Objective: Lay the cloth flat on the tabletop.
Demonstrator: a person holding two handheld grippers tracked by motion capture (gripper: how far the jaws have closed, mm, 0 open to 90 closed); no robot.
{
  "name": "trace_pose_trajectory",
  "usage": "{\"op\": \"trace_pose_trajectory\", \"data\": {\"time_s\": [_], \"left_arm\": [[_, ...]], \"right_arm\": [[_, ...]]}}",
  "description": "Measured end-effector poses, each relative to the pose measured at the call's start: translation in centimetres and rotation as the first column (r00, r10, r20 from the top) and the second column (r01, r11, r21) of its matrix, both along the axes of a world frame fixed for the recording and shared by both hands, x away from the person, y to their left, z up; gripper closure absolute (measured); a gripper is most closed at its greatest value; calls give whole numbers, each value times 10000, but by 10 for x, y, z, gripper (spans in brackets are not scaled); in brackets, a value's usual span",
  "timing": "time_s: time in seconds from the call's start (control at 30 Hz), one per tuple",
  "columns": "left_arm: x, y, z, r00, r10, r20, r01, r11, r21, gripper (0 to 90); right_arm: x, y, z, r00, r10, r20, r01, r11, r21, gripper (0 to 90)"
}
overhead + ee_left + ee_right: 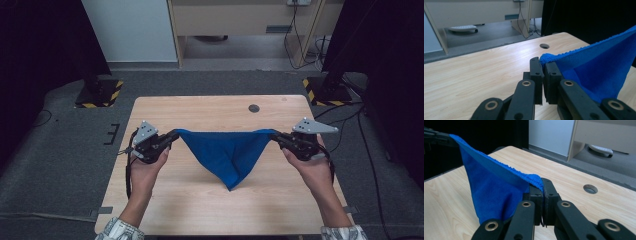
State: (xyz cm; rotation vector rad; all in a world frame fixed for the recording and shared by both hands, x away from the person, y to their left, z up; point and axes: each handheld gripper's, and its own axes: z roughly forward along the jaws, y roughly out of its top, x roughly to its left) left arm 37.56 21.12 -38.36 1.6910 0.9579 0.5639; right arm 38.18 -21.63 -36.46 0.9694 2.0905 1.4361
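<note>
Blue cloth [227, 152] hangs stretched btwn both grippers above the wooden table [200, 210], top edge taut & straight, rest sagging to a folded point w/ a centre crease; nubby, towel-like texture. Left gripper [172, 136] pinches the cloth's left corner w/ jaws pressed together, right gripper [277, 136] pinches the opposite corner likewise.
</note>
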Motion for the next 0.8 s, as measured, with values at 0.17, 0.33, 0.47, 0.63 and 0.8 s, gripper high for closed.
{"op": "trace_pose_trajectory", "data": {"time_s": [0.17, 0.33, 0.47, 0.63, 0.8], "left_arm": [[-17, 2, 22, 9990, -210, 383, 214, 9997, -98, 861], [-27, 0, 40, 9976, -424, 551, 427, 9991, -51, 861], [-17, -5, 43, 9987, -459, 236, 454, 9987, 236, 860], [8, -9, 30, 9990, -246, -386, 264, 9986, 467, 859], [30, -14, 14, 9975, 24, -713, 21, 9980, 637, 857]], "right_arm": [[-18, -1, 18, 9992, 206, 332, -204, 9998, -59, 884], [-30, -4, 37, 9985, 230, 502, -226, 9997, -85, 883], [-24, -7, 41, 9994, 138, 314, -126, 9992, -380, 880], [2, -7, 23, 9996, -56, -289, 36, 9976, -693, 877], [29, -6, 0, 9984, -228, -518, 190, 9971, -734, 877]]}}
